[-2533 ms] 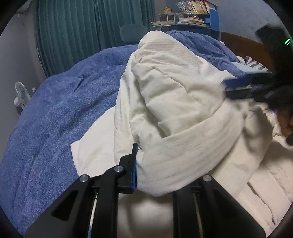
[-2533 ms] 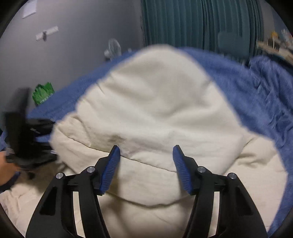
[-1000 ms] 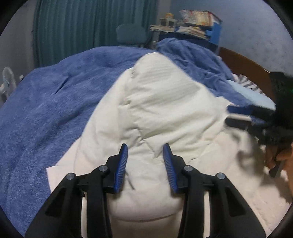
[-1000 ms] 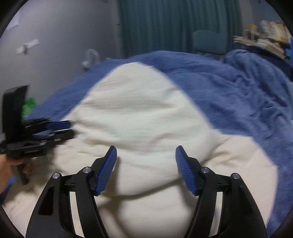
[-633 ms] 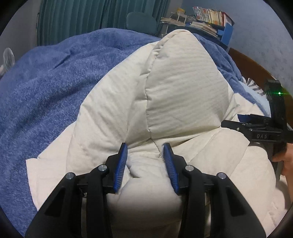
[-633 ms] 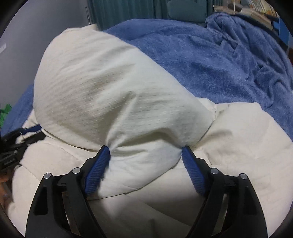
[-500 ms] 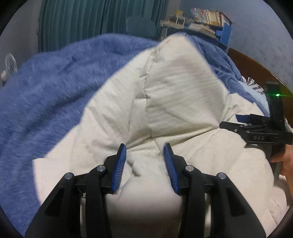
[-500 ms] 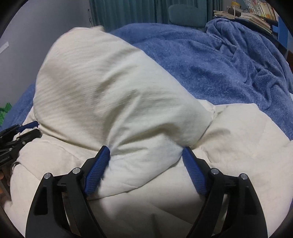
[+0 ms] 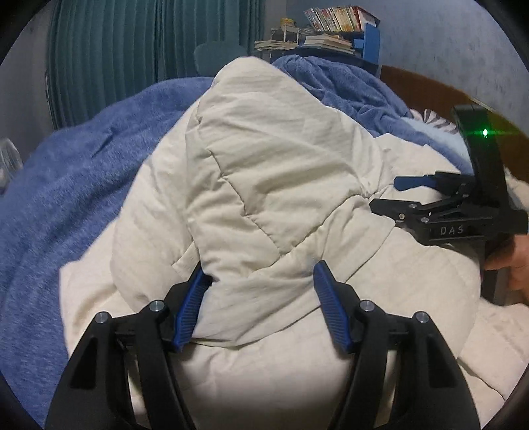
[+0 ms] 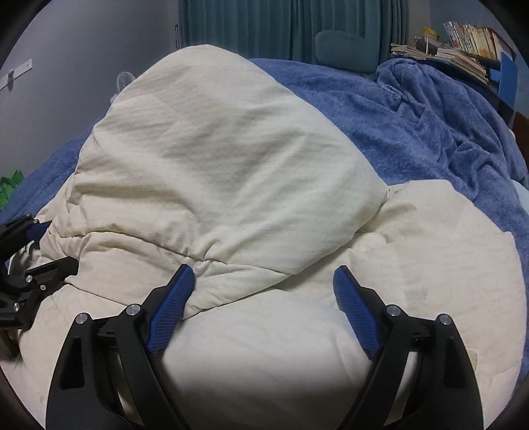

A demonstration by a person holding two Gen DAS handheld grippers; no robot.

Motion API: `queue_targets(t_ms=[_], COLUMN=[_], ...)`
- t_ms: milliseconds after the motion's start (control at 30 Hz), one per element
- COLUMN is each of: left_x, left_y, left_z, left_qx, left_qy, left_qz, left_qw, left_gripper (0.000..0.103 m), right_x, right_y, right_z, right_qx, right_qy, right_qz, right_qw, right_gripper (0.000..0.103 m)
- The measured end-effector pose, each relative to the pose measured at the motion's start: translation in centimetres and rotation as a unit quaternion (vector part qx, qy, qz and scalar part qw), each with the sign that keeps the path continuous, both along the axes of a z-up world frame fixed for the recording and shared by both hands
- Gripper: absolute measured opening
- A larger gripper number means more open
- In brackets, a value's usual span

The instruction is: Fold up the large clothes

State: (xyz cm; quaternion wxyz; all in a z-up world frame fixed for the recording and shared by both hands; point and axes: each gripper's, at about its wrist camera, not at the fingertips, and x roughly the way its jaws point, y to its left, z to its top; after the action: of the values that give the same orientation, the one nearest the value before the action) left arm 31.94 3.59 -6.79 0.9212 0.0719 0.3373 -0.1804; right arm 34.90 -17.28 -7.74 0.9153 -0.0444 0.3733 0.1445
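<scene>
Both tongs, left [image 9: 261, 294] & right [image 10: 261, 297], have just spread, releasing cream quilted comforter [image 9: 264, 158]; fold now sits on bed, ready for next fold.

Home bedroom. I face bed with wooden headboard [image 9: 426, 86], rumpled blue blanket [image 10: 380, 109] spread across it, cream quilted duvet [image 9: 264, 158] heaped on top. Teal curtains [image 9: 132, 49] behind, teal chair back [image 10: 345, 46] beside them. Shelf of books [image 9: 337, 20] in corner. Small fan [image 10: 124, 79] against grey wall.
</scene>
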Motion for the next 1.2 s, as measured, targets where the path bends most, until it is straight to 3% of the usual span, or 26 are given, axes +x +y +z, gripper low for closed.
queue_targets(t_ms=[100, 200, 267, 433, 633, 733, 833, 967, 1133, 1200], left_x=[-1.8, -5.3, -7.6, -13.9, -22.3, -26.4, -30.1, -33.5, -37.3, -38.1], left_y=[0.3, 1.2, 1.7, 1.6, 1.6, 1.3, 0.6, 1.7, 2.9, 4.3], left_z=[2.4, 5.0, 6.1, 11.3, 17.5, 18.0, 15.9, 12.6, 11.2, 11.0], left_qx=[0.007, -0.035, -0.052, -0.042, -0.047, -0.074, -0.065, -0.091, -0.052, -0.079], left_qy=[0.008, 0.007, 0.018, -0.013, -0.062, -0.073, -0.079, -0.041, -0.047, -0.041], left_qz=[0.011, 0.025, 0.032, 0.028, 0.051, 0.052, 0.076, 0.087, 0.093, 0.094], left_qw=[0.9999, 0.9990, 0.9980, 0.9986, 0.9956, 0.9932, 0.9919, 0.9912, 0.9932, 0.9916], left_gripper=[0.062, 0.071, 0.071, 0.071, 0.076, 0.084, 0.087, 0.087, 0.087, 0.087], right_x=[-1.0, -3.4, -6.0, -15.1, -25.3, -30.1, -32.9, -34.1, -35.7, -36.1], right_y=[-2.0, -3.8, -4.7, -6.1, -7.4, -8.2, -9.0, -11.5, -13.8, -14.8], right_z=[2.0, 5.0, 7.4, 13.9, 19.2, 18.9, 16.8, 12.8, 10.2, 9.6], right_qx=[0.046, 0.062, 0.067, 0.057, 0.066, 0.065, 0.054, 0.079, 0.075, 0.073], right_qy=[0.029, 0.037, 0.034, -0.023, -0.070, -0.096, -0.097, -0.043, -0.016, -0.011], right_qz=[-0.019, -0.045, -0.058, -0.060, -0.060, -0.070, -0.087, -0.122, -0.145, -0.157], right_qw=[0.998, 0.996, 0.995, 0.996, 0.994, 0.991, 0.990, 0.989, 0.987, 0.985], right_gripper=[0.087, 0.089, 0.089, 0.093, 0.096, 0.096, 0.096, 0.096, 0.096, 0.096])
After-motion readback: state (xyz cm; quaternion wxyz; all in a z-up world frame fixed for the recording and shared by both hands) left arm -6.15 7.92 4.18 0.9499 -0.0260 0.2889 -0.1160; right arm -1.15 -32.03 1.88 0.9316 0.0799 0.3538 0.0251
